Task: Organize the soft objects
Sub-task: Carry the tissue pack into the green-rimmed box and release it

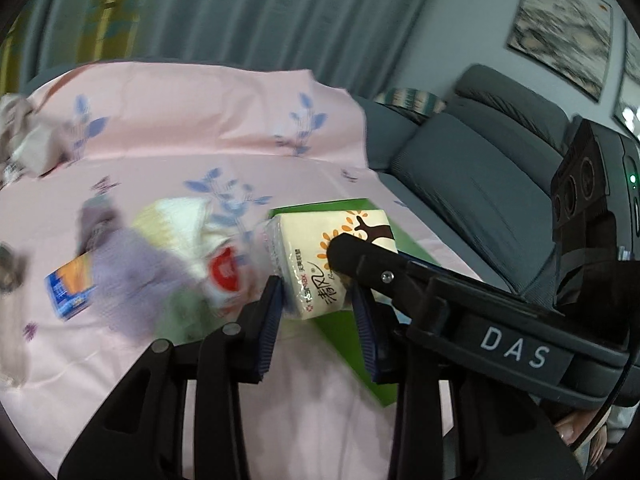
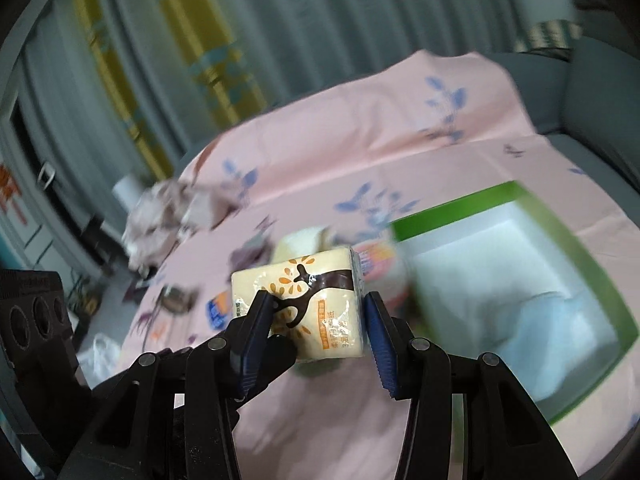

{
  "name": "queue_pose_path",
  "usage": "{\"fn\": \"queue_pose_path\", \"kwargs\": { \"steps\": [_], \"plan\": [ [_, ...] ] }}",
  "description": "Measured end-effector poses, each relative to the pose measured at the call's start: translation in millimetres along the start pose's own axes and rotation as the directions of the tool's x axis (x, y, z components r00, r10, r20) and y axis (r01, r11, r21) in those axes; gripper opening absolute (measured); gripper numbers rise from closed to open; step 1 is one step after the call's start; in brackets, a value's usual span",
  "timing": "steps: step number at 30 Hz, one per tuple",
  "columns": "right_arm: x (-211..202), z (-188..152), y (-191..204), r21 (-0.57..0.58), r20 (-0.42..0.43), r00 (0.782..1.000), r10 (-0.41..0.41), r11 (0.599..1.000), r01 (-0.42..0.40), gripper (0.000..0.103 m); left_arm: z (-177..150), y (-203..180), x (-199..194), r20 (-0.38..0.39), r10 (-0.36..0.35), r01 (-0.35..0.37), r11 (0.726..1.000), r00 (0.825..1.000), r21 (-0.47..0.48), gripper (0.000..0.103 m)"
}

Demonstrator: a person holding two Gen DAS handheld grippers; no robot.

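Backdrop: grey curtains along the far side with a yellow patterned strip, a grey sofa [image 1: 472, 160] on the right, framed pictures [image 1: 564, 28] on the wall above it.
Surface: pink sheet [image 1: 248, 120] with blue leaf prints, spread over everything, pretty blurry in both views.
Far left: a crumpled pinkish-beige cloth heap [image 2: 168, 216] near the sheet's edge.
Left-middle clutter: small blue and orange box [image 1: 70, 286], a fuzzy purple thing [image 1: 128, 276], a pale yellow-white soft lump [image 1: 180, 220], something white with a red label [image 1: 226, 276]. Too smeared to say more.
Tissue pack: cream plastic-wrapped pack [image 2: 304, 300] with a brown tree print and orange leaves, lifted clear of the sheet, and both grippers are on it at once.
Left gripper [image 1: 316, 304]: blue pads on either side of the pack's near end, pinching it. The pack sticks out away from the jaws toward the far side.
Right gripper [image 2: 316, 328]: jaws set fairly wide and clamped across the pack, one pad on its left face, one on its right. In the left wrist view its black finger lies over the pack's top.
Green box [image 2: 568, 240]: open box with green walls and a white inside, just right of the held pack; something pale blue lies in its near part. The pack is beside it, not in it.
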State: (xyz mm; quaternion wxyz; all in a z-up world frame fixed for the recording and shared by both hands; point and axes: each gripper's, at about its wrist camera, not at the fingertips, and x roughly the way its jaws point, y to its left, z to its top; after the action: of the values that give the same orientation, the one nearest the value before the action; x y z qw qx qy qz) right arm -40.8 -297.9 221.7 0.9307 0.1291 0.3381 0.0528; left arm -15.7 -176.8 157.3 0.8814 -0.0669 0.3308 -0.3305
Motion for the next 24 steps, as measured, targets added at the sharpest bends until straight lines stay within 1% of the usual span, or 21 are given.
{"fn": "queue_pose_path", "kwargs": {
  "steps": [4,6,13,19,23,24],
  "plan": [
    [-11.1,10.6,-44.9,0.085,0.058,0.998,-0.021,0.996,0.016,0.049,10.6,-26.1,27.2,-0.016,-0.025,0.026,0.997,1.0,0.072,0.033],
    [-15.0,13.1,-63.0,0.122,0.076,0.996,-0.036,0.992,0.027,0.049,14.9,-36.5,41.9,-0.038,-0.042,0.046,0.994,0.998,0.097,0.033],
    [-12.6,13.3,-111.7,0.252,0.099,0.99,-0.104,0.965,0.076,0.048,21.0,-56.8,89.0,-0.108,-0.087,0.1,0.987,0.99,0.126,0.033],
    [1.9,9.7,-142.5,0.344,0.059,0.987,-0.151,0.931,0.122,0.043,18.5,-61.5,124.3,-0.187,-0.09,0.112,0.988,0.978,0.11,0.033],
    [10.5,5.5,-157.3,0.395,0.021,0.981,-0.191,0.903,0.167,0.04,13.7,-61.0,140.3,-0.219,-0.096,0.119,0.988,0.971,0.095,0.034],
    [10.8,4.4,-159.9,0.401,0.016,0.98,-0.196,0.899,0.173,0.038,12.3,-61.5,141.6,-0.215,-0.093,0.116,0.989,0.972,0.095,0.034]
  ]
}}
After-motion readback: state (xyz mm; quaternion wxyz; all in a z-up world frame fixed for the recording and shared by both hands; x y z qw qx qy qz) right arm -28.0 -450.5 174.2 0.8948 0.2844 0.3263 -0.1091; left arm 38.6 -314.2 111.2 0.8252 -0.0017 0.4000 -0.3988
